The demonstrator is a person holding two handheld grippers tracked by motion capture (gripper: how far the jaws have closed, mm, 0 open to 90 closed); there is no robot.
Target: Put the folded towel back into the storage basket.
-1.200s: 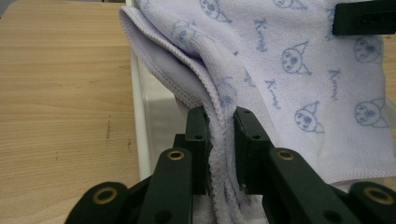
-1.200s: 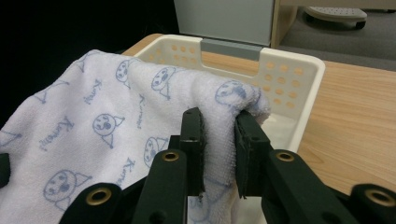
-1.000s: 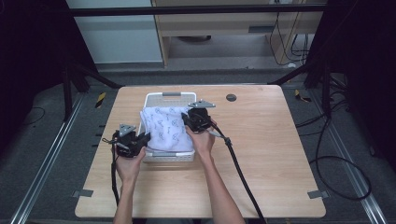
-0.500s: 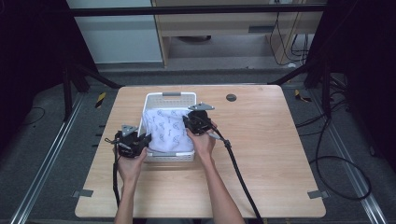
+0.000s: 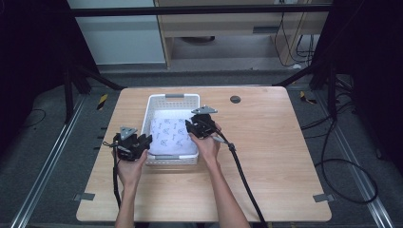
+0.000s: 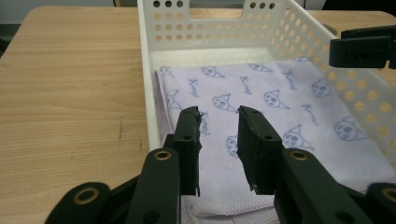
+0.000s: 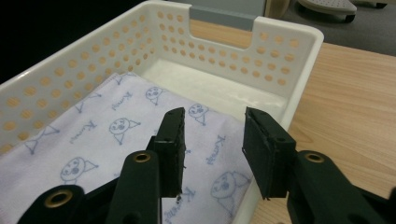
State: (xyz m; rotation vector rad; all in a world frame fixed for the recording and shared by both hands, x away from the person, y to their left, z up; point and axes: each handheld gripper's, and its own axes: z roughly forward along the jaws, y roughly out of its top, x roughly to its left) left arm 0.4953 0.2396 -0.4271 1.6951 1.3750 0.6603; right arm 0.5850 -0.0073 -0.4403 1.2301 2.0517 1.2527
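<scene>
A folded pale lilac cloth (image 5: 172,134) with blue cat-face prints lies flat inside a white perforated basket (image 5: 172,99) on the wooden table. The same cloth (image 6: 280,112) (image 7: 107,140) fills the basket floor in both gripper views. My left gripper (image 5: 142,142) hovers at the basket's near left corner, open, its jaws over the cloth's edge (image 6: 218,135) with nothing between them. My right gripper (image 5: 189,127) is at the basket's right wall, open and empty, above the cloth's right side (image 7: 212,144).
The basket (image 6: 196,28) (image 7: 261,56) sits left of the wooden table's (image 5: 285,156) centre. A small dark round hole (image 5: 235,99) is in the tabletop behind the right gripper. A black cable (image 5: 242,175) trails from the right gripper toward the front edge.
The cloth was held up, bunched above the basket, and now lies flat inside it. Both grippers have let go and lowered slightly toward the basket's sides.
</scene>
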